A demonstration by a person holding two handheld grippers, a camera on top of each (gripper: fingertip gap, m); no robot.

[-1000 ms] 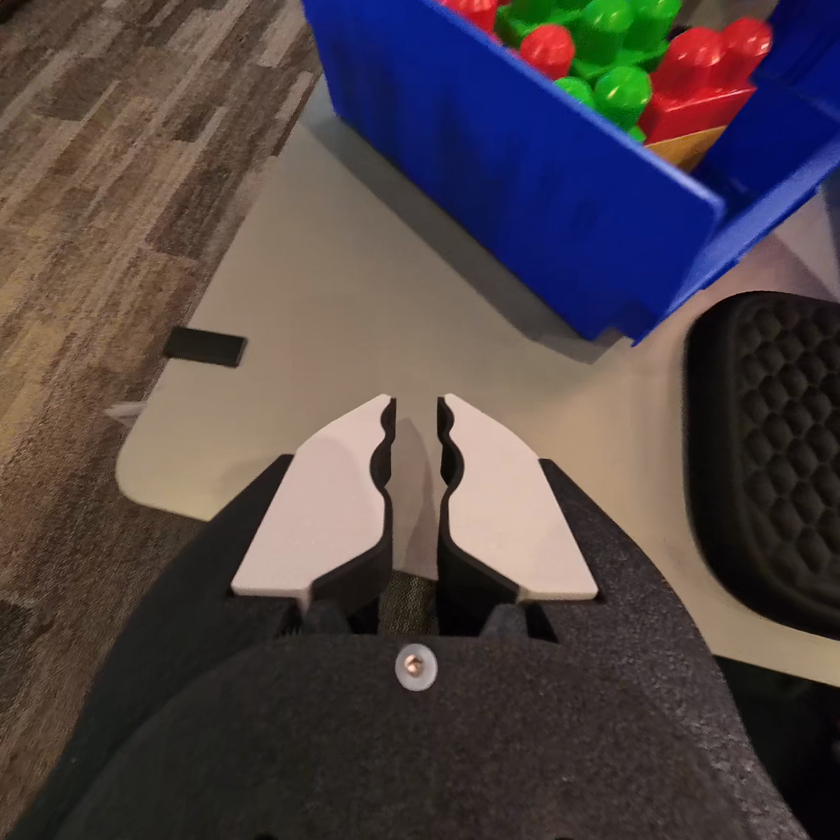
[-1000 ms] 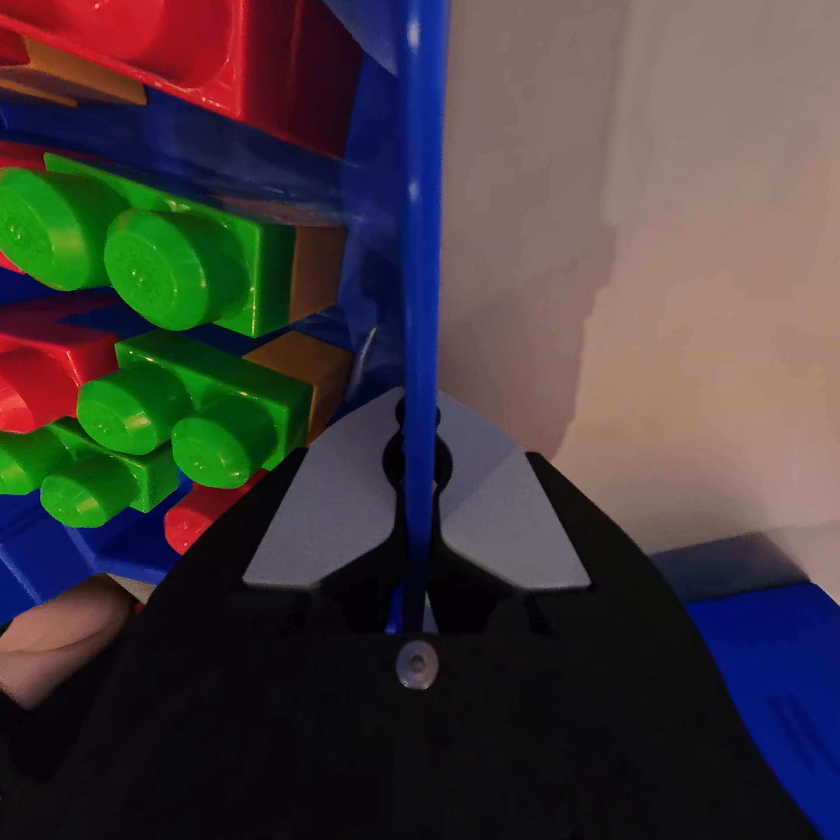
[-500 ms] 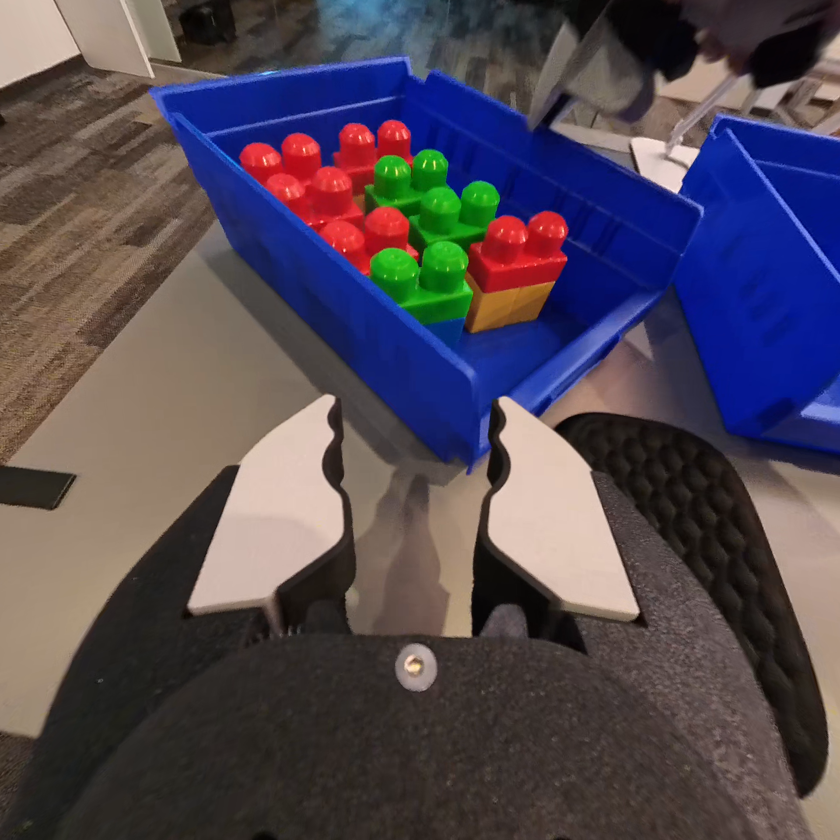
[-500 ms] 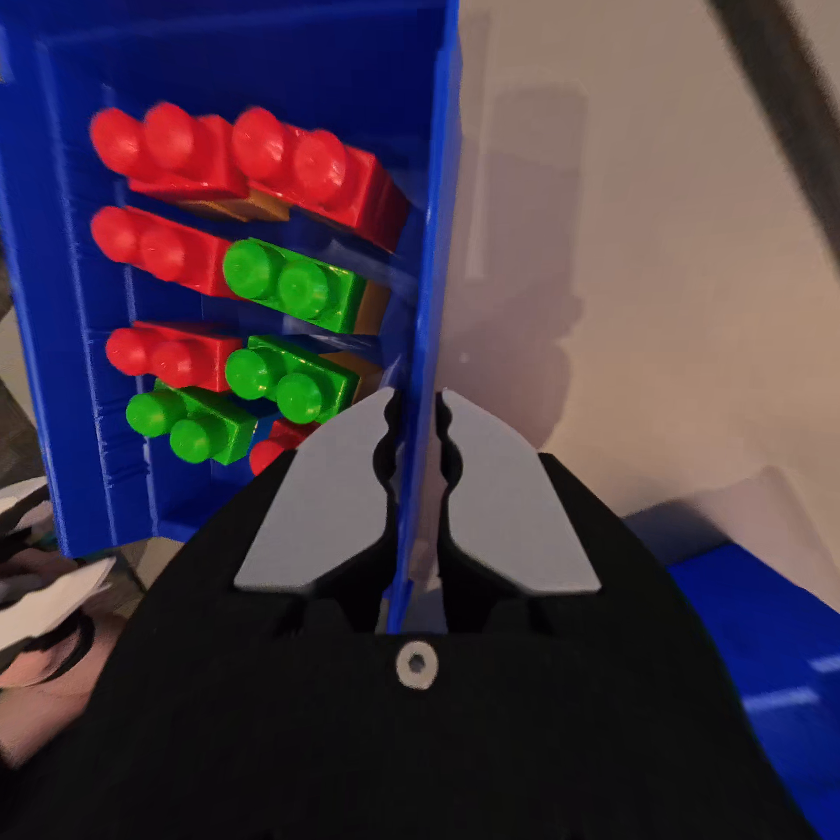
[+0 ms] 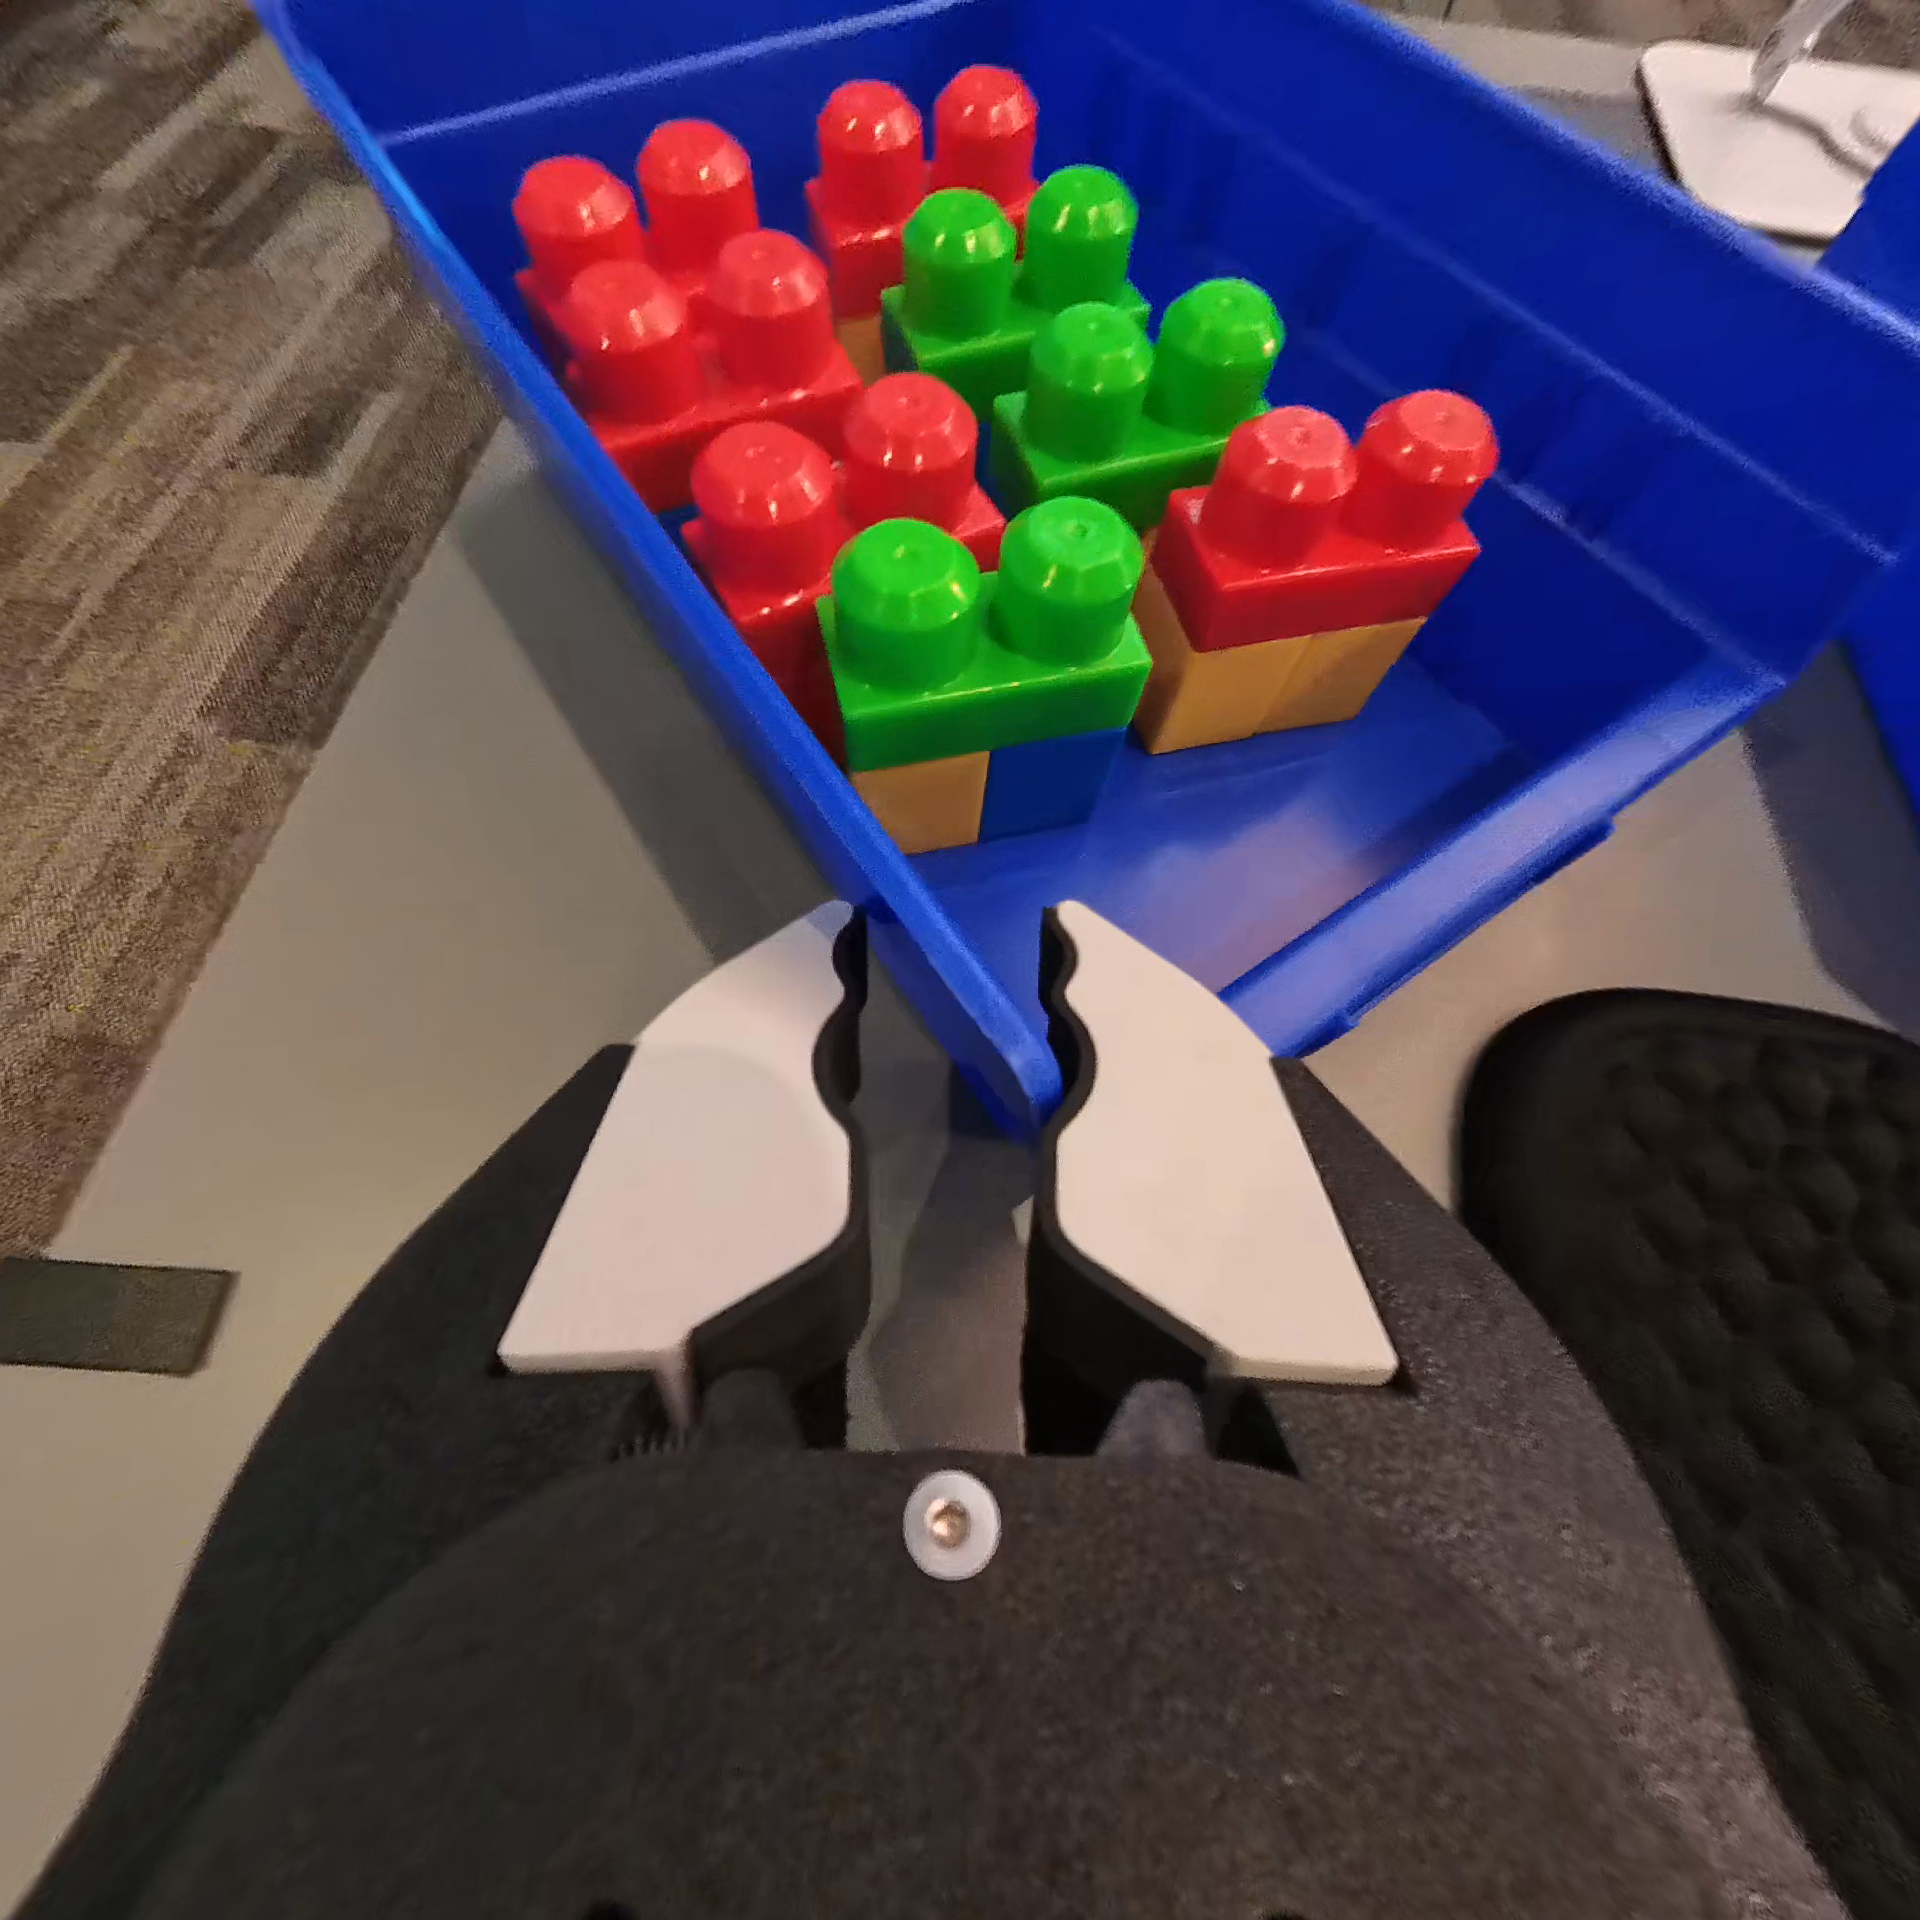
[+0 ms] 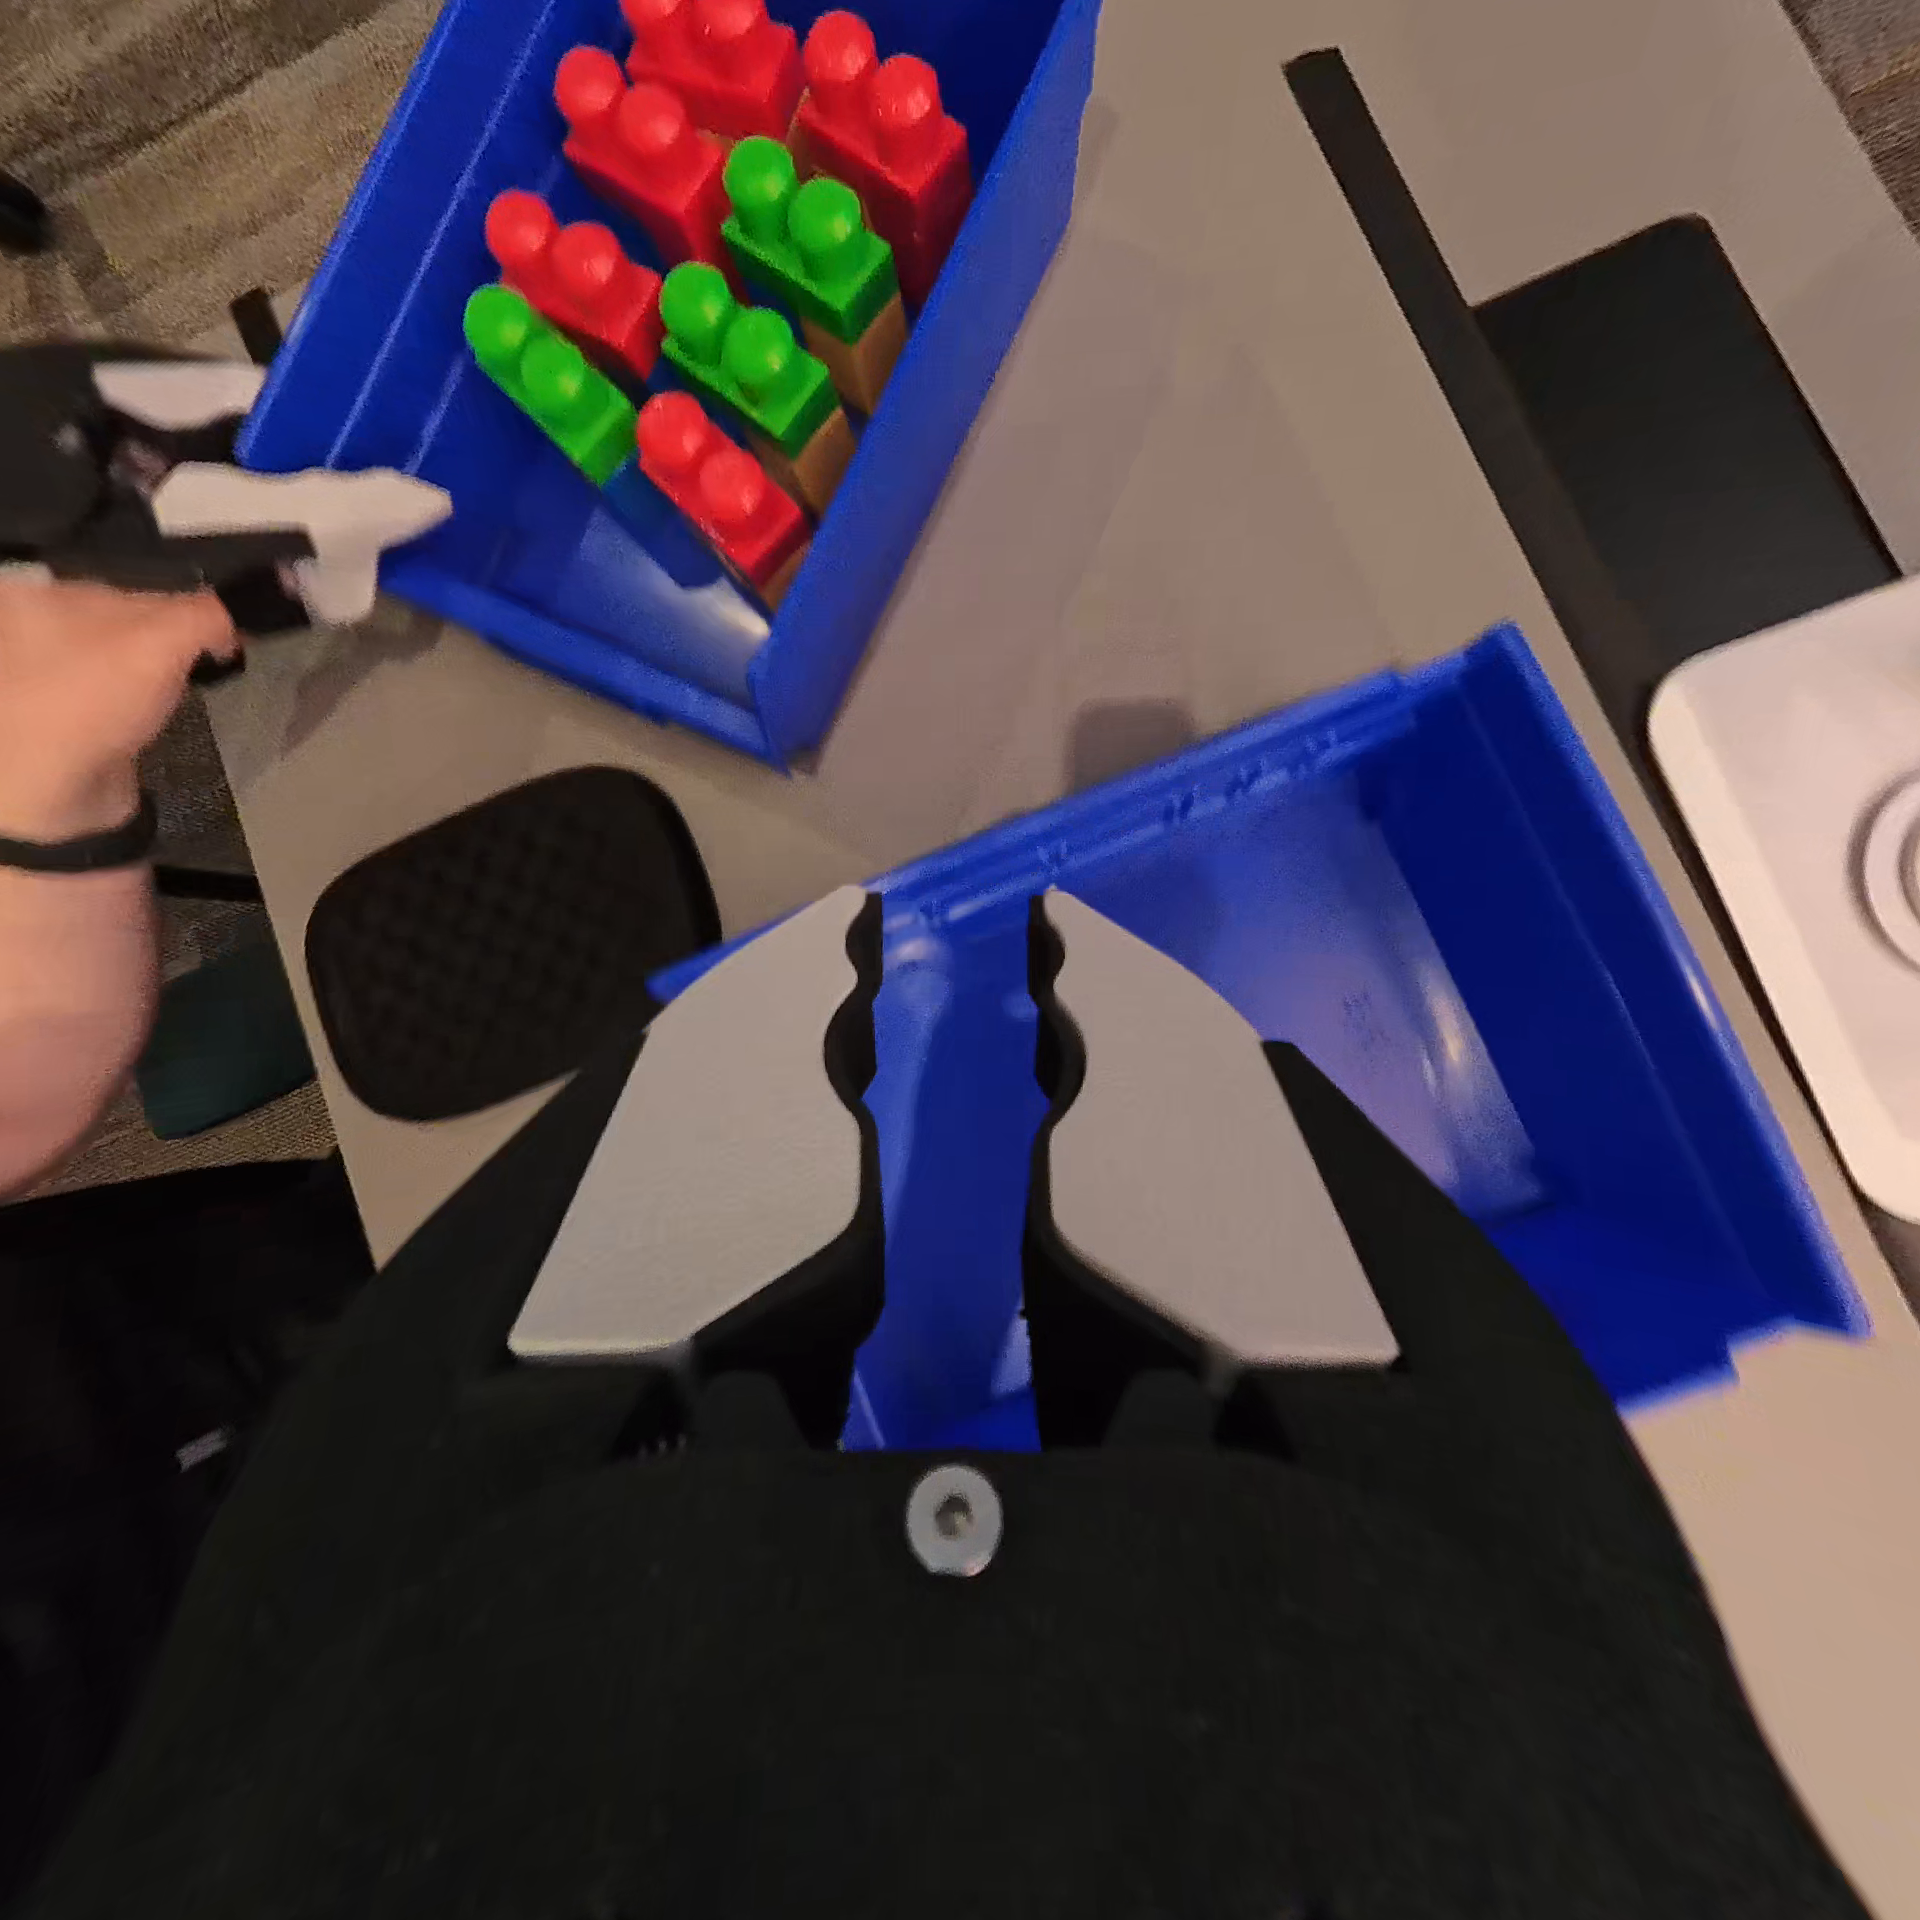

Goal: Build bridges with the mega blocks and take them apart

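Straddling near corner of block bin (image 5: 1558, 343), left claw (image 5: 948, 935) spread, grasping nothing; right claw (image 6: 956, 914) spread above empty bin (image 6: 1507, 935). Mega blocks (image 5: 987, 644) inside. Best: seat wall deep, clench squarely.

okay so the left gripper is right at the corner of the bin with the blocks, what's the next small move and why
Probably close the left gripper on the near corner wall of the blue bin. Its fingers are open and already straddle that wall, so a small squeeze should secure the bin. The right gripper is open over the empty second bin, touching nothing, and the bridges sit untouched inside.
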